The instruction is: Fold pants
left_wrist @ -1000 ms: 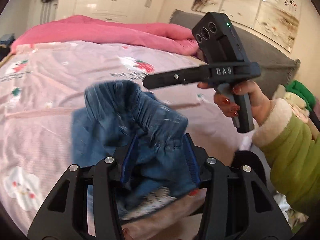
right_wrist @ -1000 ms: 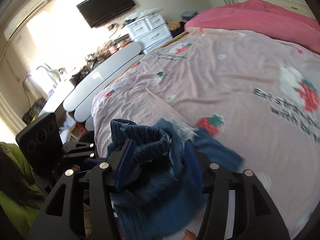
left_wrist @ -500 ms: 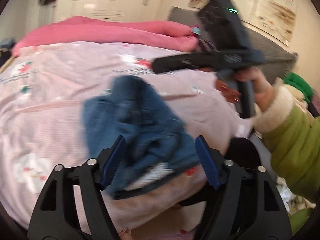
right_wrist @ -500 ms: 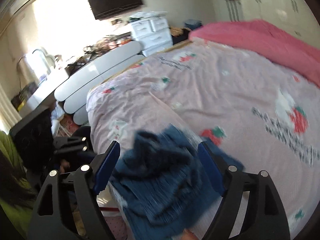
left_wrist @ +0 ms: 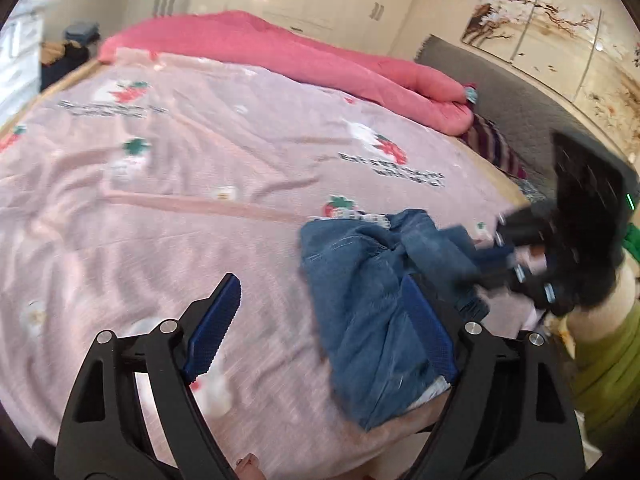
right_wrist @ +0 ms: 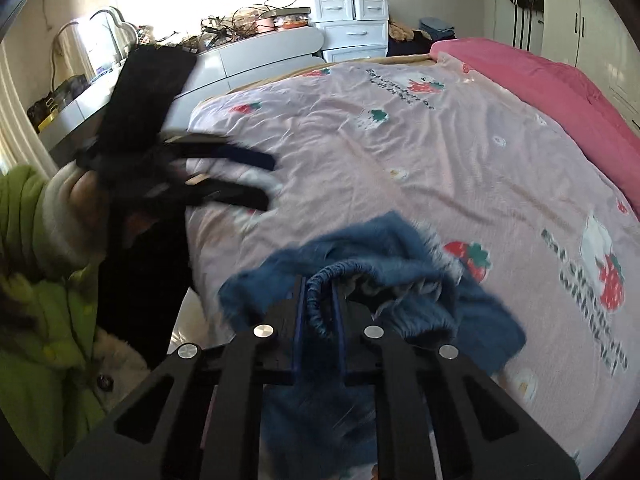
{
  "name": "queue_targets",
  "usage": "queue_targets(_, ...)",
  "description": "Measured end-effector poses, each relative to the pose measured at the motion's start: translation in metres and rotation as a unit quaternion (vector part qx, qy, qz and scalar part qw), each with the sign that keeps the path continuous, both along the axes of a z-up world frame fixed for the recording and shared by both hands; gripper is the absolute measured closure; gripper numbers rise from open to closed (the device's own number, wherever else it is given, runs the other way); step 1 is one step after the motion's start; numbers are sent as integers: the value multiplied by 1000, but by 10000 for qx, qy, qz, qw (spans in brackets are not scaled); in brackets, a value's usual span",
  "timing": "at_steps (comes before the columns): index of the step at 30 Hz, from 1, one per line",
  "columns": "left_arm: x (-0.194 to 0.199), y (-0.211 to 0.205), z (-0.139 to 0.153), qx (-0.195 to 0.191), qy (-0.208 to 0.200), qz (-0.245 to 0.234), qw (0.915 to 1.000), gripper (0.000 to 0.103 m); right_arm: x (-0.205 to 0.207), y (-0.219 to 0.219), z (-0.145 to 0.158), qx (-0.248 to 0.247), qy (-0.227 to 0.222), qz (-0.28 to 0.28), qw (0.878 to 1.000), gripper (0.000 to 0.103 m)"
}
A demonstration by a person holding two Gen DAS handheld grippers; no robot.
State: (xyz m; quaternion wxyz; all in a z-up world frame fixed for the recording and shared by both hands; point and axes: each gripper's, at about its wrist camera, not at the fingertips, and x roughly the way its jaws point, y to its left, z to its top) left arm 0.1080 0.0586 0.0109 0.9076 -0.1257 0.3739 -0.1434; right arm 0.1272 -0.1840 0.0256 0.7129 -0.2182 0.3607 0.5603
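So the denim pants (left_wrist: 372,304) are lying in a crumpled heap near the edge of the bed, on the pink strawberry-print sheet (left_wrist: 192,184). Not folded at all, just bunched up with the elastic waistband sticking up toward the right-wrist camera.

Right gripper (right_wrist: 320,304): its jaws are closing and have come nearly together, and the gathered waistband (right_wrist: 320,300) is pinched right between the blue pads. So it's got a grip on the pants at the waist. In the left-wrist view that gripper is a dark blur at the right side, over the far end of the heap.

Left gripper (left_wrist: 324,320): jaws are opening and already stand wide. Nothing is squeezed between them. The one blue pad (left_wrist: 218,320) is out over bare sheet, the other (left_wrist: 428,336) sits at the edge of the denim, maybe brushing it, hard to say with the motion blur. In the right-wrist view you can see it off to the side of the heap, fingers spread, held by a hand (right_wrist: 86,196) coming out of a green sleeve (right_wrist: 28,216).

A pink quilt (left_wrist: 280,52) is bunched along the far side of the bed.
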Motion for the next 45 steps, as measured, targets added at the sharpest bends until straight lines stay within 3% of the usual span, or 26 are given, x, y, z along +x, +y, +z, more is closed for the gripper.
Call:
queue_targets(3, 30, -19, -8, -469, 312, -459, 9974, 28, -14, -16, -6, -32, 16, -82, 10000, 91)
queue_targets(9, 64, -47, -23, -471, 586, -712, 9946, 32, -13, -48, -32, -186, 347, -422, 9983, 93)
queue_targets(16, 79, -65, -41, 53, 756, -863, 9934, 33, -9, -72, -66, -75, 718, -780, 9943, 93)
queue_targets(19, 83, -71, -49, 274, 783, -893, 9925, 33, -13, -73, -63, 47, 733, -935, 9929, 92)
queue_targets(24, 89, -60, -47, -113, 896, -921, 9916, 32, -40, -63, -20, 293, 109, -766, 9966, 88)
queue_targets(27, 91, -57, -46, -180, 992, -1000, 9899, 32, -62, -44, 1, 402, -337, -416, 9978, 62)
queue_targets(31, 95, -59, -44, -109, 1041, -1099, 9884, 32, -85, -13, 11, 36, -1126, -49, 9936, 58)
queue_targets(35, 96, -59, -43, -125, 1045, -1139, 9879, 31, -75, -20, 15, -22, -1079, -304, 9937, 58)
queue_targets(40, 96, -61, -45, -127, 1021, -1179, 9877, 30, -65, -47, -1, -462, -866, -911, 9910, 59)
queue_targets(43, 95, -60, -42, -173, 1006, -1196, 9876, 30, -82, -53, 17, 96, -868, -593, 9944, 59)
queue_targets(45, 95, -59, -39, -175, 995, -1214, 9874, 30, -96, -35, 23, 186, -1039, -157, 9943, 59)
